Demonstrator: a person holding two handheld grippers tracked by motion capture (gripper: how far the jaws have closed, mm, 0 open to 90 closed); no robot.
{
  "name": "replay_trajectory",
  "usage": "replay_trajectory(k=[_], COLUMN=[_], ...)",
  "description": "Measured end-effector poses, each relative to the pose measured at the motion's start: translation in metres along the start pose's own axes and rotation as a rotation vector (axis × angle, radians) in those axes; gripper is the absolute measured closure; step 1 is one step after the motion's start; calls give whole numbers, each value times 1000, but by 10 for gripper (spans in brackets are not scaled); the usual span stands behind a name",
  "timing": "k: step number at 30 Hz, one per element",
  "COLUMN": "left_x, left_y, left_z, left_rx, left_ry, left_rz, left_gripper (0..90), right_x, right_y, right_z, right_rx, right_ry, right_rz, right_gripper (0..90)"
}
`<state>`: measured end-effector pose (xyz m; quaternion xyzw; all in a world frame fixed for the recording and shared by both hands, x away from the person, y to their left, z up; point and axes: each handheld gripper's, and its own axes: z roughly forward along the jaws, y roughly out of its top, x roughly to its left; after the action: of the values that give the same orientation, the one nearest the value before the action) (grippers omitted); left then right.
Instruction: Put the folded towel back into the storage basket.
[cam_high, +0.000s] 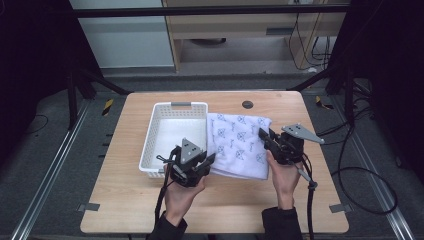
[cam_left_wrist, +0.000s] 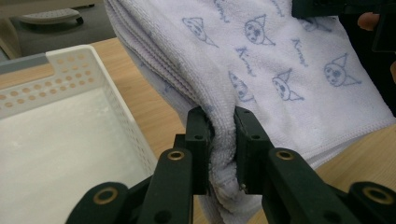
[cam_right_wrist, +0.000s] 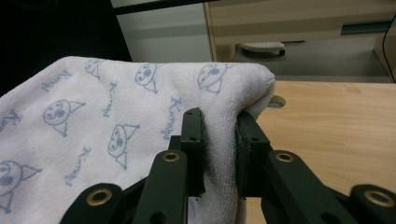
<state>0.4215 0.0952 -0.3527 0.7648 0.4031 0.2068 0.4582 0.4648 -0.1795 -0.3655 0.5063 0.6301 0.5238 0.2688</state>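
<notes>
A folded white towel (cam_high: 239, 146) with little blue cat faces lies on the wooden desk (cam_high: 125, 200). It sits just to the right of a white basket (cam_high: 165, 137), and its left edge is touching or almost touching the basket's side. The basket has holes in its walls, and nothing can be seen inside it.

The left claw (cam_high: 209, 160) is pinching the towel at the near left corner. In the left gripper view the thick folded edge (cam_left_wrist: 223, 140) is squeezed tight between the two black jaws. The right claw (cam_high: 263, 135) is pinching the towel on its right edge, farther back. In the right gripper view the cloth (cam_right_wrist: 219, 135) bulges up between that claw's jaws too. So both claws are closed on the towel, one on each side.

The towel's long side runs from the person toward the far end of the desk, the same way the basket runs. The basket lies to the left of the towel, so the left hand (cam_high: 181, 192) is the nearer one to it. My guess is the towel would need to go up and then to the left to land in the basket.
</notes>
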Motion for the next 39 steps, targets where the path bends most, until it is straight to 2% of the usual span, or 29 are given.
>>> replay_trajectory(k=[8,19,25,33,39], left_x=[12,23,32,48,69], left_y=[9,12,9,1,-14], left_z=[-13,-24,-32,-46,-54], left_rx=[-13,-12,-13,-41,-58], left_ry=[28,78,91,118,140], left_rz=[6,29,23,12,-22], left_gripper=[768,767,767,767,767], right_x=[16,35,48,68,90], right_y=[16,27,29,33,35], right_z=[5,16,24,36,54], right_rx=[-20,-31,-25,-22,-4], right_ry=[10,17,30,51,69], right_rz=[-20,-40,-52,-75,-112], right_gripper=[763,763,763,763,763])
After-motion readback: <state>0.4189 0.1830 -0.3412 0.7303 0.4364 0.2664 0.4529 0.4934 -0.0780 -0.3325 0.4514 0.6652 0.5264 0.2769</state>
